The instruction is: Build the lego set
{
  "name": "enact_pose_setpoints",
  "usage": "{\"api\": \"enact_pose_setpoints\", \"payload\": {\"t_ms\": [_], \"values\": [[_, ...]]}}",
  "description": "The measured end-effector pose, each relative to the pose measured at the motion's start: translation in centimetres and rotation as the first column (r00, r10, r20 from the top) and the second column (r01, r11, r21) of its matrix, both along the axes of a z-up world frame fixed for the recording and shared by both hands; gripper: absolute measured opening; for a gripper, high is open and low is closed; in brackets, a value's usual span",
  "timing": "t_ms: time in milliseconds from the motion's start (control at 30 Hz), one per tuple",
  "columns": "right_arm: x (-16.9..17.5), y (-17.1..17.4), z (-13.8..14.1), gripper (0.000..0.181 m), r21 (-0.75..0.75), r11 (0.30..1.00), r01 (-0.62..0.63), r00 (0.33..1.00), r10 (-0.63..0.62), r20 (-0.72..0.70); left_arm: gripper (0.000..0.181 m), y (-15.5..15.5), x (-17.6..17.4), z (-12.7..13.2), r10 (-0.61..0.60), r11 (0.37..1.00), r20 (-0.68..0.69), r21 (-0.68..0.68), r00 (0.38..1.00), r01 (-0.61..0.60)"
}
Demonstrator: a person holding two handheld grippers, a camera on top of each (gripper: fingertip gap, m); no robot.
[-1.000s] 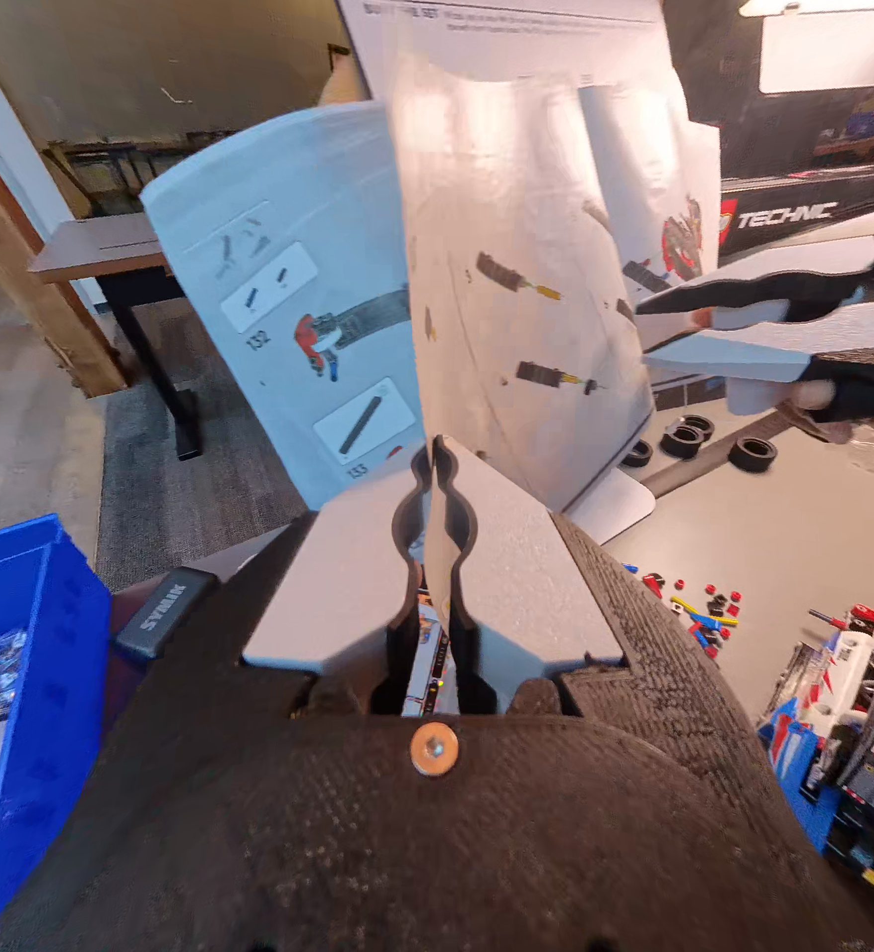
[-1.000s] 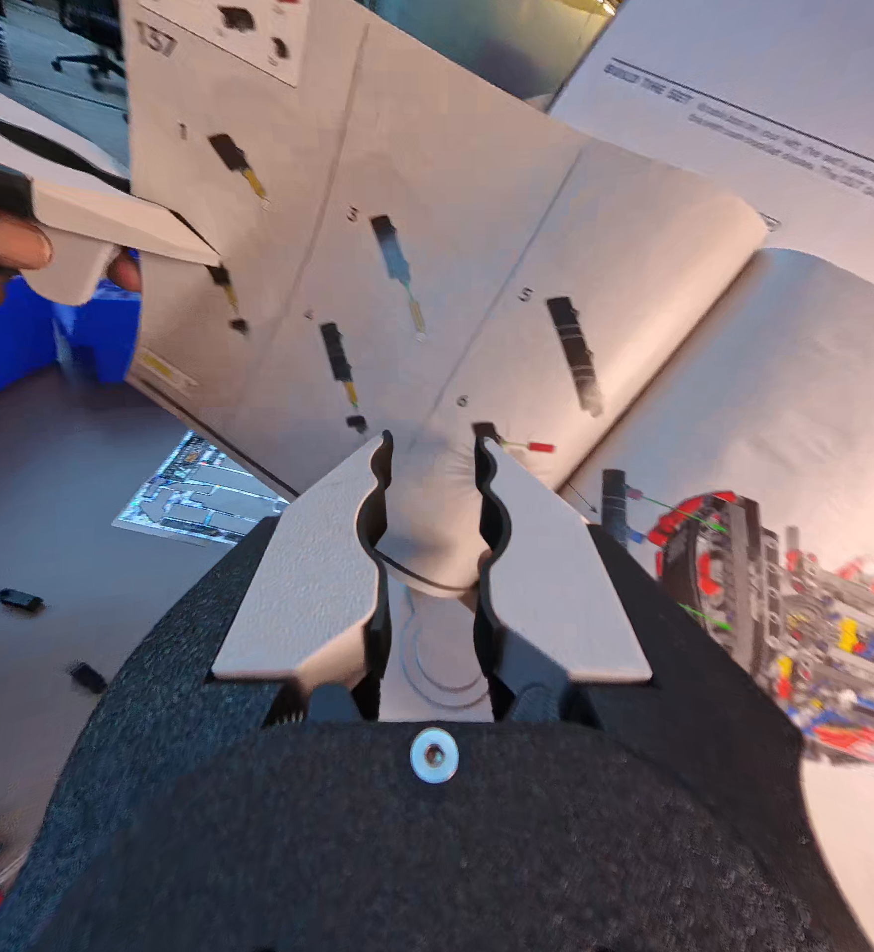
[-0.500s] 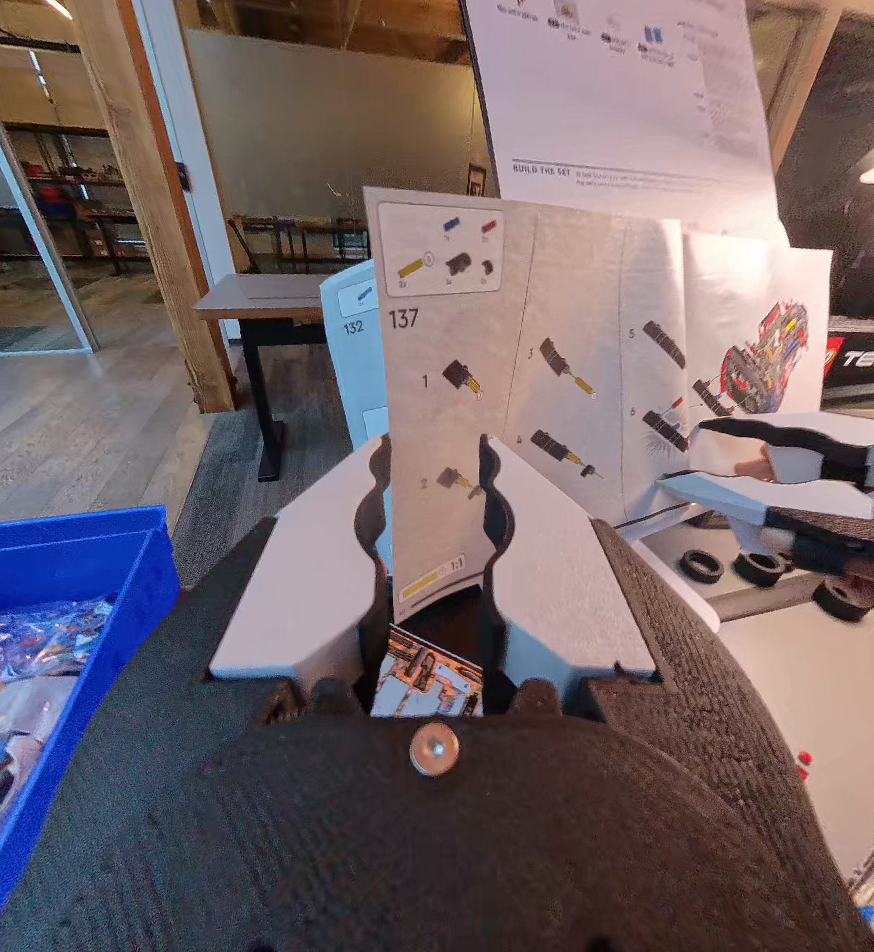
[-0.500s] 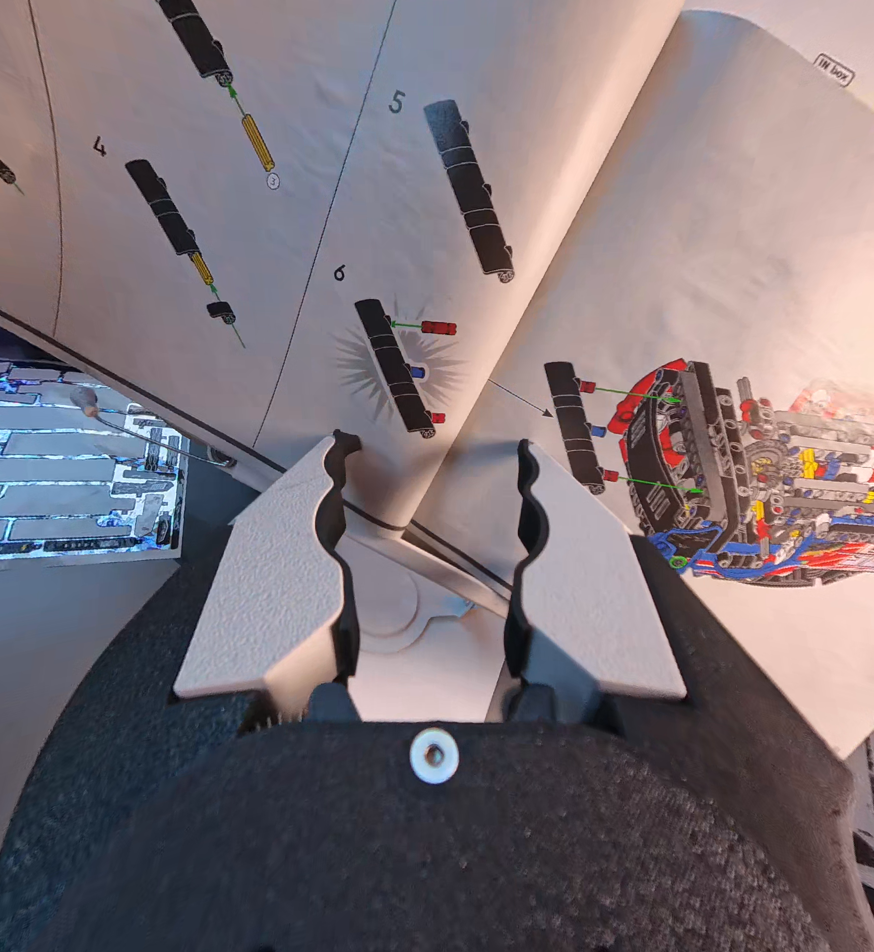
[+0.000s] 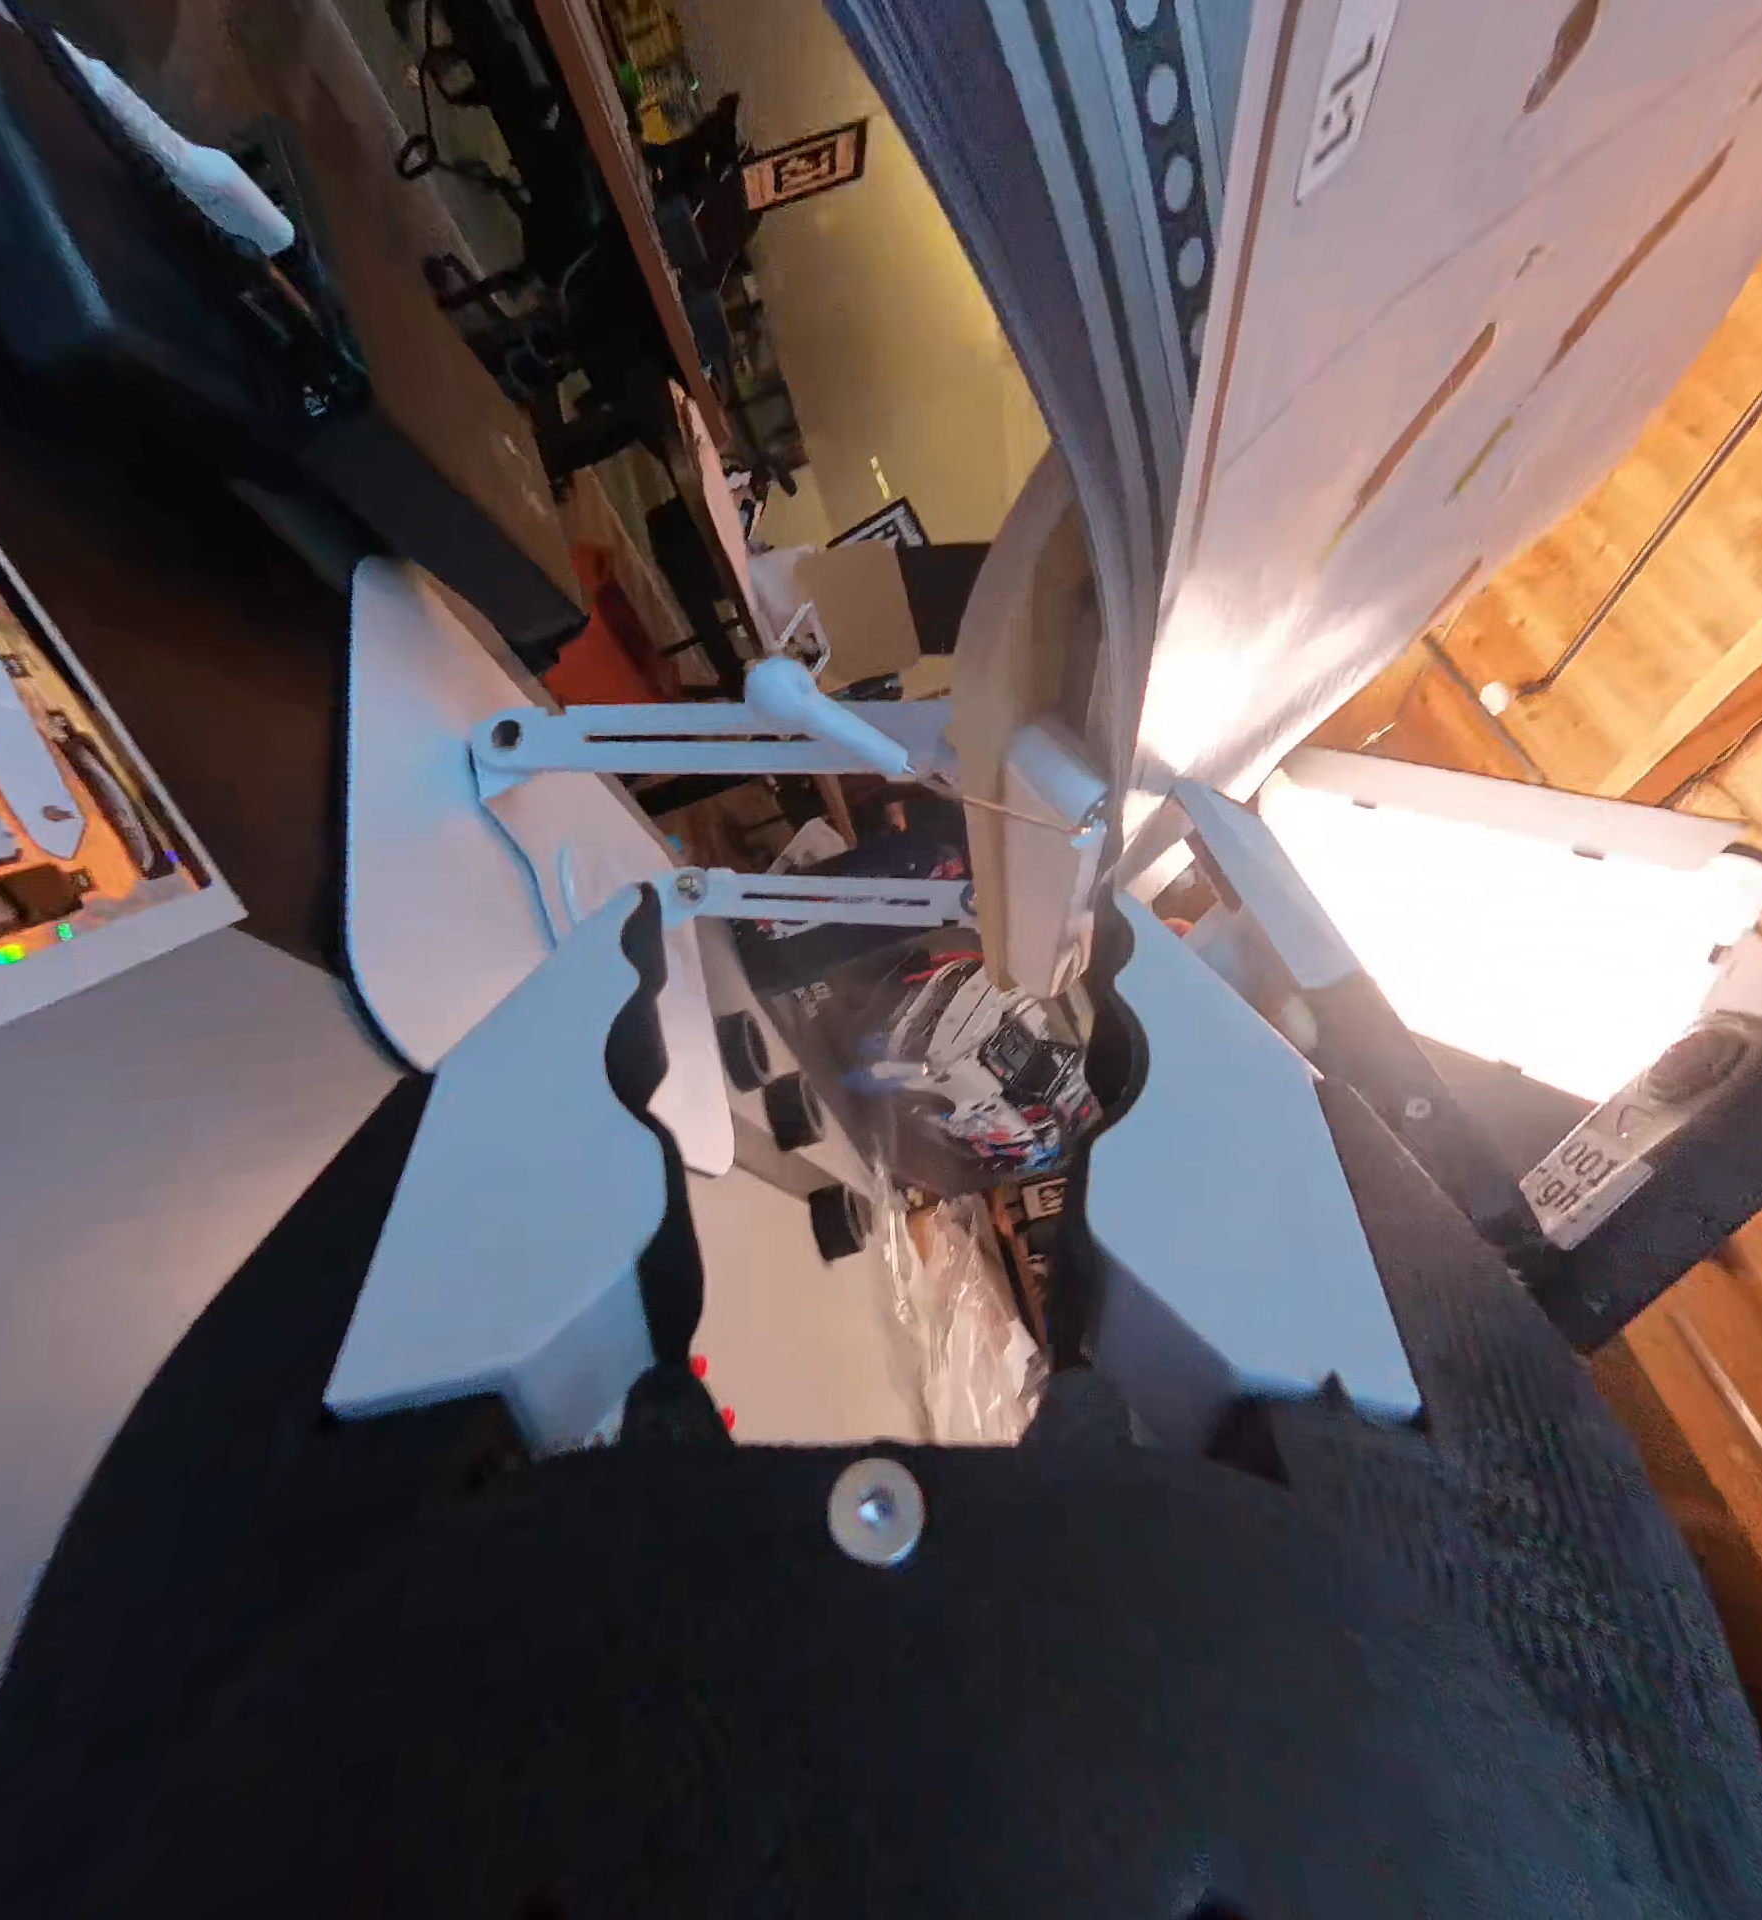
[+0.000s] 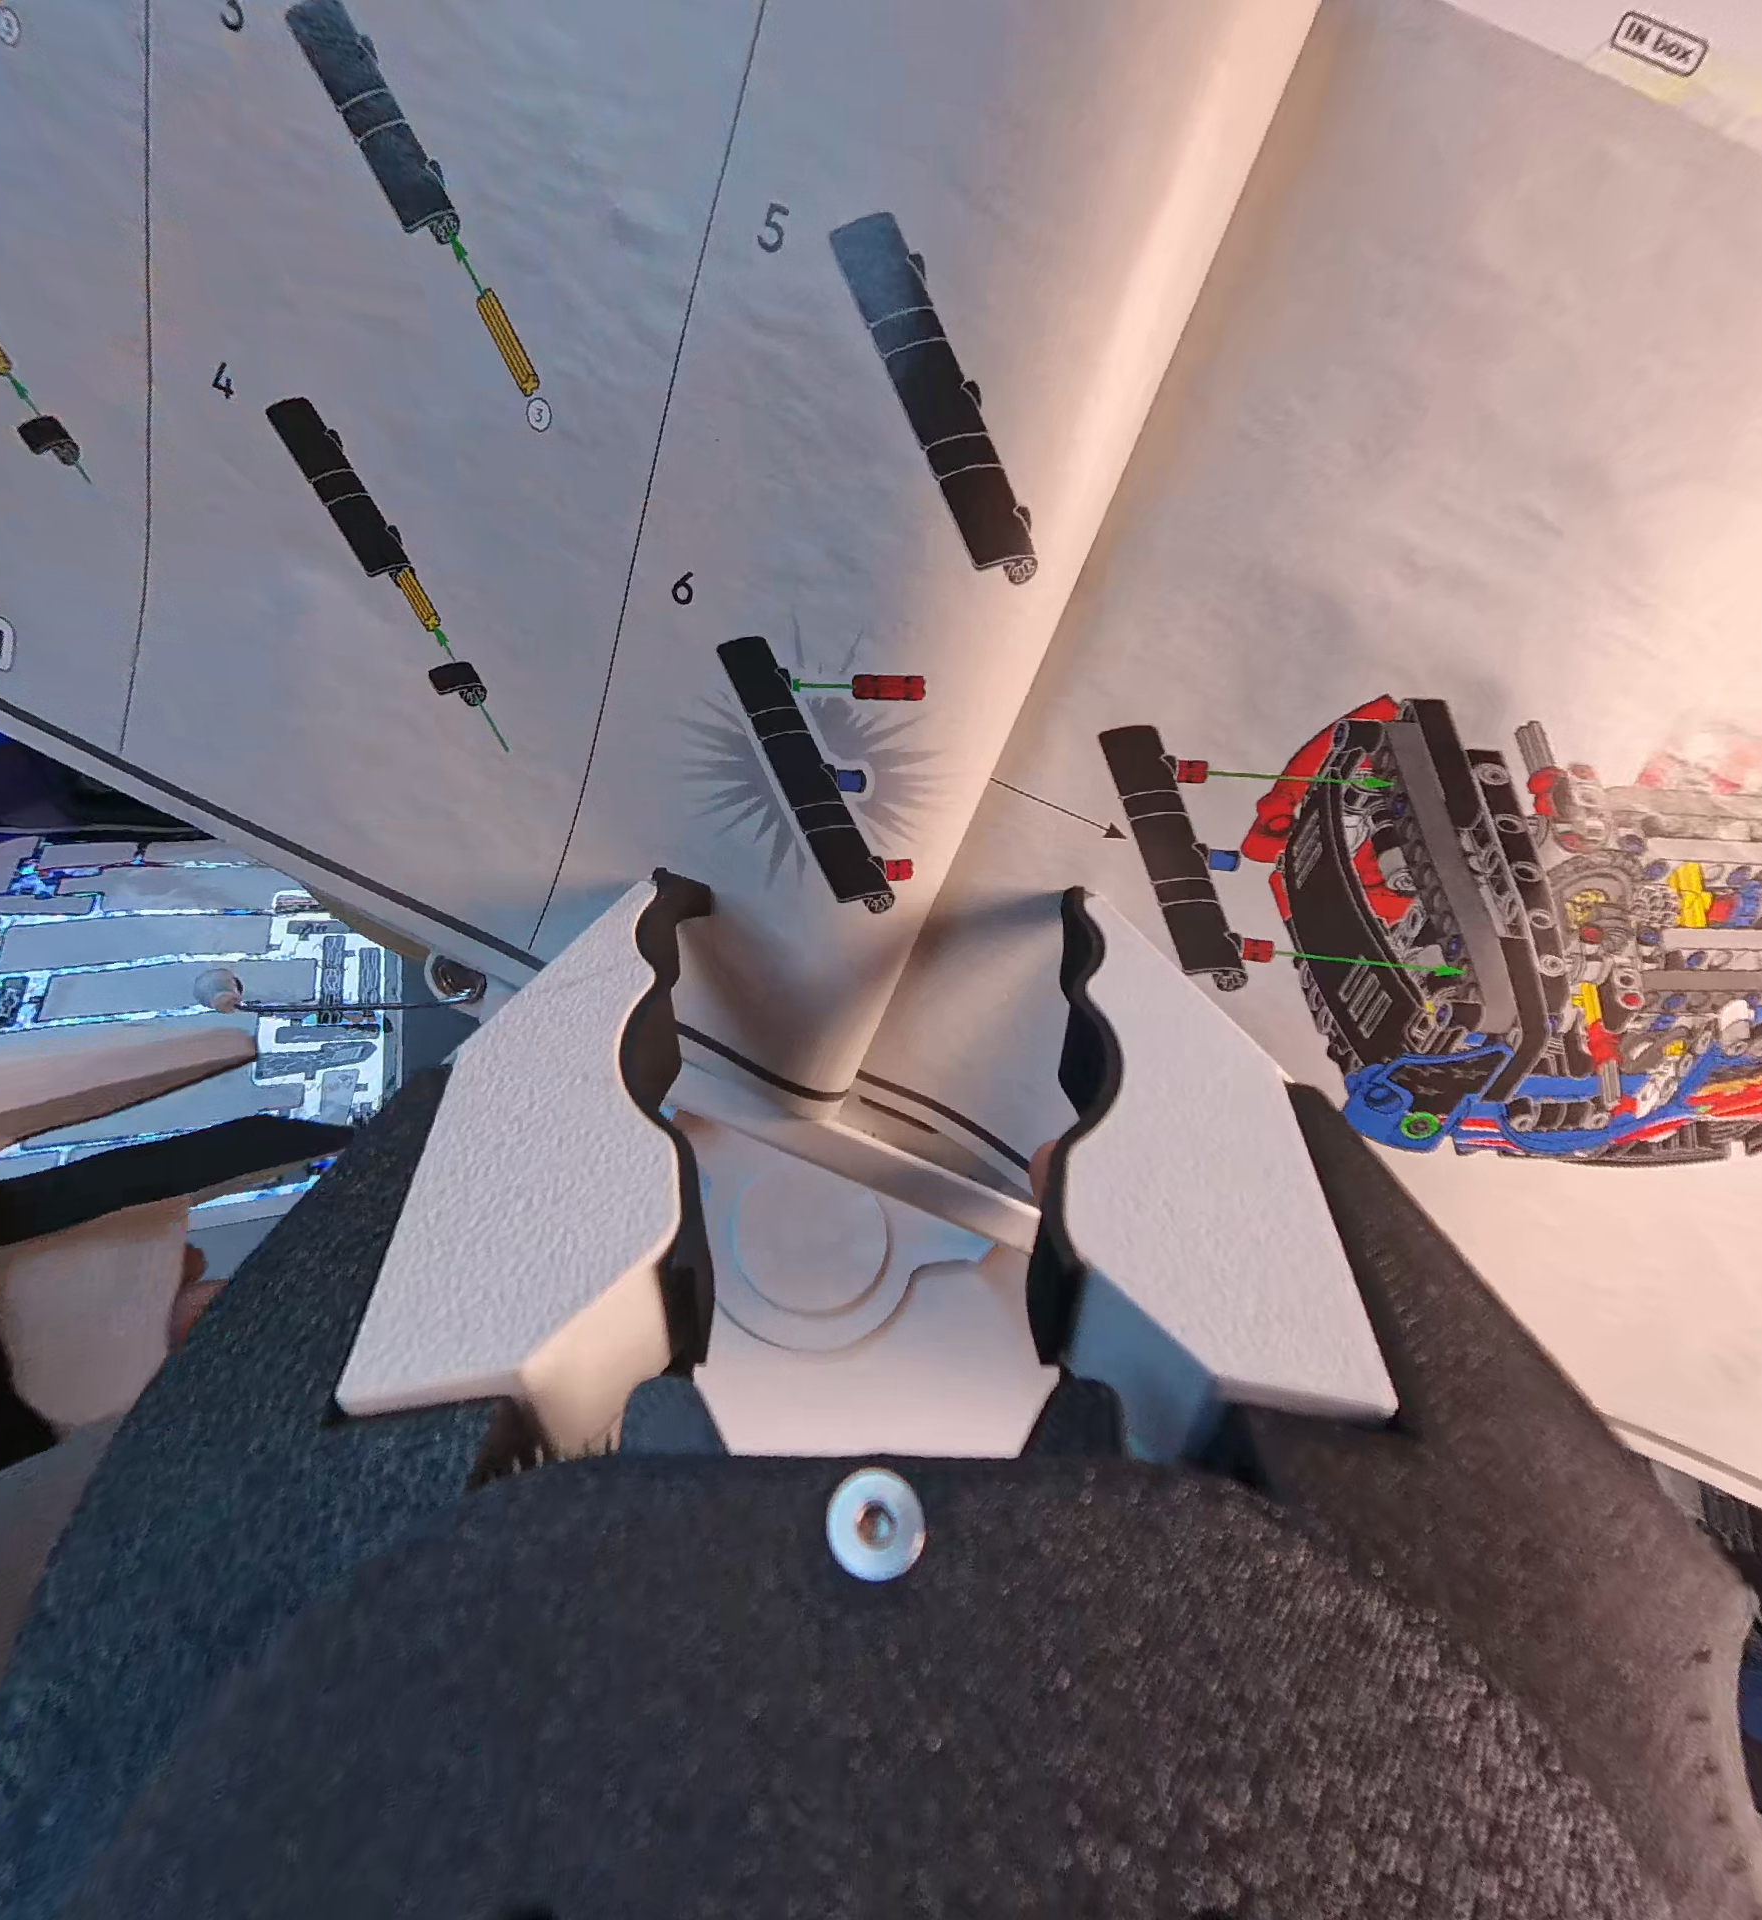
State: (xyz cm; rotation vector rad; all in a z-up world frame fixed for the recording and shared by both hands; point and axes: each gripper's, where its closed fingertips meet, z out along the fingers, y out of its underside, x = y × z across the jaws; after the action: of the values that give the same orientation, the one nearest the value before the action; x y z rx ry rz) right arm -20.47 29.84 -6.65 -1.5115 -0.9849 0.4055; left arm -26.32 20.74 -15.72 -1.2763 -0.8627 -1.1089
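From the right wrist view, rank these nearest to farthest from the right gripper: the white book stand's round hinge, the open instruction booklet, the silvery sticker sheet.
1. White book stand's round hinge: between the open fingers of the right gripper.
2. Open instruction booklet: propped just ahead, its fold at the fingertips.
3. Silvery sticker sheet: flat on the table, far left, beneath the booklet's edge.

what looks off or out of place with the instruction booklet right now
The instruction booklet is not lying flat: it stands open on a white book stand, its pages bowed at the centre fold. Nothing looks torn or spilled. Both the right gripper and left gripper are open and empty.
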Motion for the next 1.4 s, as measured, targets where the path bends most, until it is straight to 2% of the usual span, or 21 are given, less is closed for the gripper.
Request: {"api": "enact_pose_setpoints", "payload": {"t_ms": [67, 100, 200, 300, 367, 400, 467, 533, 633, 700, 767, 867, 900, 967, 1100, 1133, 1200, 1233, 1300, 1333, 1400], "values": [[-0.1, 0.1, 0.0, 0.072, 0.004, 1.0, 0.004, 1.0, -0.004, 0.004, 0.066, 0.6, -0.8, 1.0, 0.033, 0.995, 0.095, 0.093, 0.995, -0.042], [-0.1, 0.1, 0.0, 0.071, 0.005, 1.0, 0.007, 1.0, -0.007, 0.004, 0.049, 0.4, -1.6, 1.8, 0.064, 0.986, 0.128, 0.148, 0.99, -0.082], [-0.2, 0.2, 0.0, 0.071, 0.022, 1.0, 0.017, 1.0, -0.017, 0.005, 0.009, 0.0, -2.7, 2.4, 0.132, 0.975, 0.097, 0.168, 0.986, -0.147], [-0.5, 0.3, 0.0, 0.07, 0.073, 0.997, 0.036, 0.999, -0.037, 0.014, 0.003, -1.2, -2.4, 3.9, 0.143, 0.964, 0.039, 0.222, 0.989, -0.148], [-0.6, 0.3, 0.0, 0.069, 0.096, 0.994, 0.053, 0.998, -0.055, 0.013, 0.002, -1.7, -2.0, 4.7, 0.172, 0.964, -0.019, 0.207, 0.985, -0.165], [-0.7, 0.4, 0.0, 0.069, 0.105, 0.993, 0.061, 0.998, -0.062, 0.012, 0.002, -1.9, -1.7, 5.1, 0.19, 0.966, -0.063, 0.192, 0.98, -0.175], [-0.7, 0.5, 0.0, 0.068, 0.124, 0.99, 0.072, 0.997, -0.074, 0.014, 0.0, -1.8, -1.5, 5.8, 0.234, 0.968, -0.246, 0.144, 0.941, -0.203], [-0.7, 0.6, 0.0, 0.068, 0.137, 0.988, 0.075, 0.997, -0.078, 0.011, 0.0, -1.2, -1.6, 6.8, 0.22, 0.975, -0.433, 0.103, 0.874, -0.195], [-0.7, 0.5, 0.0, 0.068, 0.145, 0.987, 0.07, 0.997, -0.071, -0.002, 0.0, 0.2, -1.6, 8.6, 0.158, 0.986, -0.623, 0.063, 0.766, -0.152], [-0.7, 0.5, -0.1, 0.067, 0.146, 0.987, 0.068, 0.998, -0.067, -0.008, 0.0, 1.3, -0.6, 9.8, 0.098, 0.993, -0.744, 0.033, 0.661, -0.11], [-0.8, 0.4, -0.1, 0.066, 0.148, 0.987, 0.062, 0.998, -0.06, -0.013, 0.0, 2.9, 0.9, 10.5, 0.004, 0.999, -0.87, -0.023, 0.493, -0.049], [-0.7, 0.4, -0.1, 0.066, 0.152, 0.987, 0.05, 0.999, -0.047, -0.025, 0.0, 4.7, 4.1, 9.9, -0.131, 0.989, -0.988, -0.125, 0.082, 0.073], [-0.6, 0.4, -0.1, 0.065, 0.152, 0.987, 0.042, 0.999, -0.04, -0.02, 0.0, 4.7, 5.7, 9.7, -0.139, 0.978, -0.99, -0.138, -0.006, 0.156], [-0.6, 0.4, -0.2, 0.065, 0.155, 0.988, 0.006, 1.0, -0.003, -0.018, 0.0, 4.6, 6.9, 9.9, -0.157, 0.958, -0.987, -0.161, -0.034, 0.237], [-0.3, -0.5, -0.6, 0.074, 0.156, 0.985, -0.075, 0.997, 0.07, 0.037, 0.0, 4.7, 6.0, 9.1, -0.207, 0.958, -0.975, -0.218, -0.074, 0.188], [0.1, -0.7, -0.6, 0.073, 0.142, 0.986, -0.088, 0.996, 0.084, 0.03, 0.0, 4.6, 5.2, 9.7, -0.147, 0.978, -0.984, -0.16, -0.101, 0.131], [1.2, -1.0, -0.3, 0.069, 0.124, 0.988, -0.096, 0.995, 0.098, -0.009, 0.0, 3.9, 3.8, 12.0, 0.007, 0.999, -0.995, 0.003, -0.101, 0.04], [1.7, -0.8, -0.2, 0.067, 0.121, 0.988, -0.092, 0.995, 0.096, -0.028, 0.006, 3.8, 3.6, 12.1, 0.009, 1.0, -0.996, 0.007, -0.088, 0.029], [2.3, -0.4, -0.4, 0.068, 0.107, 0.991, -0.082, 0.996, 0.086, -0.036, 0.03, 4.4, 4.0, 9.9, -0.123, 0.991, -0.989, -0.126, -0.083, 0.036], [2.2, -0.2, -0.7, 0.068, 0.103, 0.991, -0.08, 0.996, 0.083, -0.031, 0.03, 4.8, 4.2, 8.9, -0.169, 0.985, -0.979, -0.173, -0.112, 0.029], [2.1, 0.2, -1.0, 0.071, 0.104, 0.992, -0.067, 0.998, 0.069, -0.014, 0.0, 5.4, 3.9, 8.6, -0.149, 0.989, -0.965, -0.147, -0.215, -0.024]]}}
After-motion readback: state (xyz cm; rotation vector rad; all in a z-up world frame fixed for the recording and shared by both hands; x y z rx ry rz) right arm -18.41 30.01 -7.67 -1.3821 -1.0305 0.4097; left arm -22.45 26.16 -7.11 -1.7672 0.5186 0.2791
